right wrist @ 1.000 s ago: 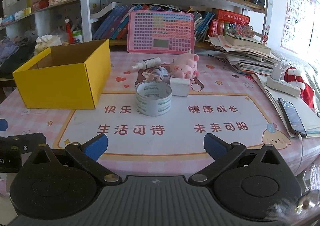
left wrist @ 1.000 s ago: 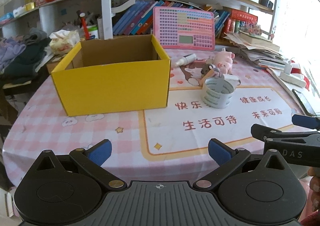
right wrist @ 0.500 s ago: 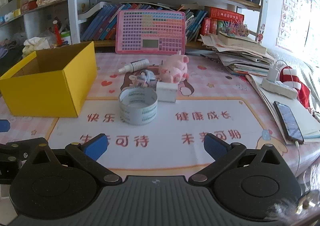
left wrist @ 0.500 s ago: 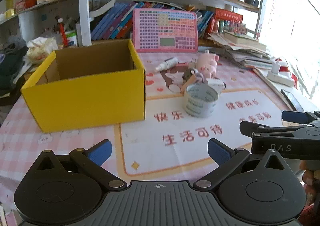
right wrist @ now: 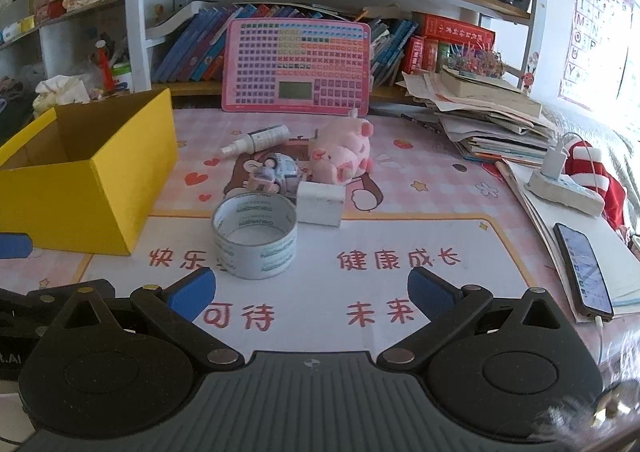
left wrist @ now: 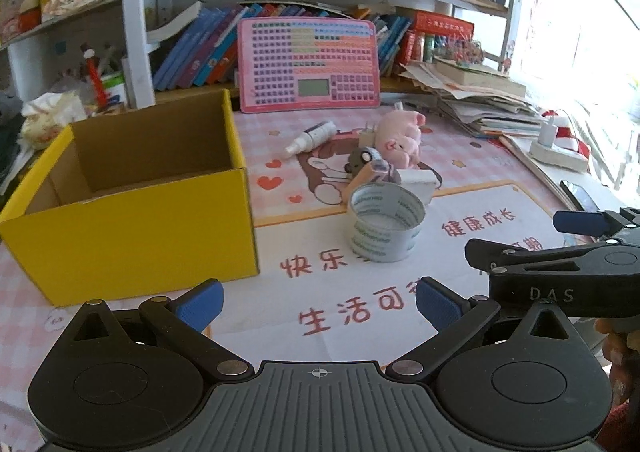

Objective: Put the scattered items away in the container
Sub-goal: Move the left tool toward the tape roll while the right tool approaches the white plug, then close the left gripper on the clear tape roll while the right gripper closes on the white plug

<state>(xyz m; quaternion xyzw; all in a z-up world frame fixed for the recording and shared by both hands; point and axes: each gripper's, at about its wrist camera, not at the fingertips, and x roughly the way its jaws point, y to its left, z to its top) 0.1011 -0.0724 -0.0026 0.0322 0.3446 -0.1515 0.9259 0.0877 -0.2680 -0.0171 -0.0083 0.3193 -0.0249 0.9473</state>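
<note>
The left gripper (left wrist: pixel 318 302) is hovering low over the mat (left wrist: pixel 472 252), with its blue fingers spread wide and nothing between them. The right gripper (right wrist: pixel 312 294) is also standing released and empty at the bottom of its own view. In the left view the right gripper is showing at the right edge, near the middle. The box (left wrist: pixel 132 236), yellow outside and brown inside, is sitting at the left of the left view, and no item is showing in the part of its inside that is visible. The tape roll (right wrist: pixel 255 236) is standing on the mat in the centre of the right view, just above the left finger. Behind it a white block (right wrist: pixel 321 203) is lying, just beside the roll. Further up, the pig (right wrist: pixel 343 156), a small toy car (right wrist: pixel 276 172) and a bottle (right wrist: pixel 256 141) are lying close together. A phone (right wrist: pixel 583 272) is resting at the right edge of the right view.
</note>
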